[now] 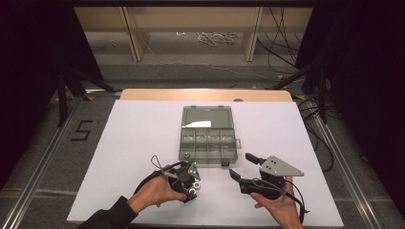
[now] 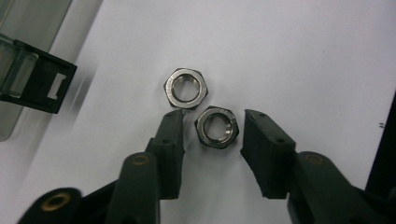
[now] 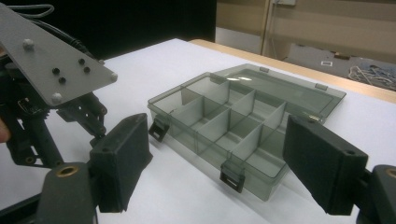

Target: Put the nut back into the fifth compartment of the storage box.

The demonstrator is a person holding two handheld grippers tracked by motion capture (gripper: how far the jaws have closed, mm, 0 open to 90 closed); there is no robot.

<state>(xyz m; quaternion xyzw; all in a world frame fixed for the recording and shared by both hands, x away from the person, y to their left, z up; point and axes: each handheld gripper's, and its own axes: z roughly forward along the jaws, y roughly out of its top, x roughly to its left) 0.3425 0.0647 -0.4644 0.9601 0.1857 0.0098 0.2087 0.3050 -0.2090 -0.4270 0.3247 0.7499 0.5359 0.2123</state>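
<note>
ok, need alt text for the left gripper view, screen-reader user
The left gripper points down at a white table surface, its two black jaws on either side of a shiny steel hex nut, a small gap visible at the right jaw. A second steel hex nut lies just beyond; a clear plastic box's black latch sits at far left.

Your high view looks down from the near side; the left gripper view stares close at the sheet; the right gripper view shares the compartment box (image 3: 243,126) with the high view.
</note>
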